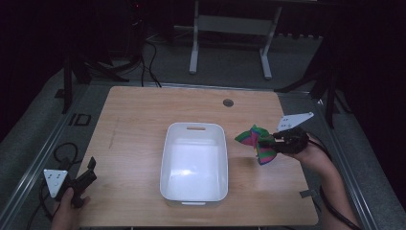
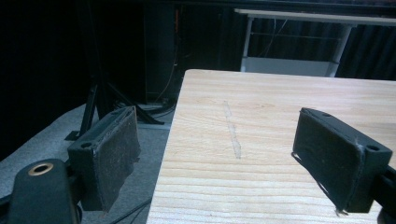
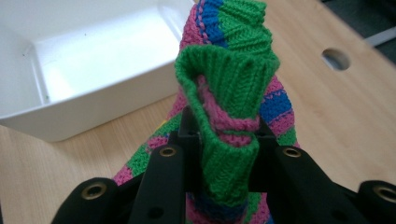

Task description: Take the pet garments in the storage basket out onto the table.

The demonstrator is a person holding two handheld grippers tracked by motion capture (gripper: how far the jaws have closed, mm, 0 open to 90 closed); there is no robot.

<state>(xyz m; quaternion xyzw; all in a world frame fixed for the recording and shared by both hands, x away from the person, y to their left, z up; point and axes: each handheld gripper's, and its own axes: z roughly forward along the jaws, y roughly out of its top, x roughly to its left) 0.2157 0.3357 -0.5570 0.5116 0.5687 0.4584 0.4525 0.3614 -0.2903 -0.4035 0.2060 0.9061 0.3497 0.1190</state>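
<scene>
Right gripper (image 1: 274, 140) clamped on a striped knitted sock (image 1: 257, 142), held above the table (image 1: 134, 115) just right of the white tub (image 1: 194, 163); left gripper (image 1: 90, 170) wide open, resting low at the table's near left corner.

Pretty dim overall, room edges go nearly black; overhead light glares off the white bin (image 1: 194, 163), close-ups slightly soft.

Each black gripper, the left gripper (image 1: 89, 168) and the right gripper (image 1: 275, 139), carries a pale grey three-cornered plate dotted with small marks, trails a dark cable, and shows brass-ringed screw holes and worn, rectangular jaw pads (image 2: 119, 151).
</scene>
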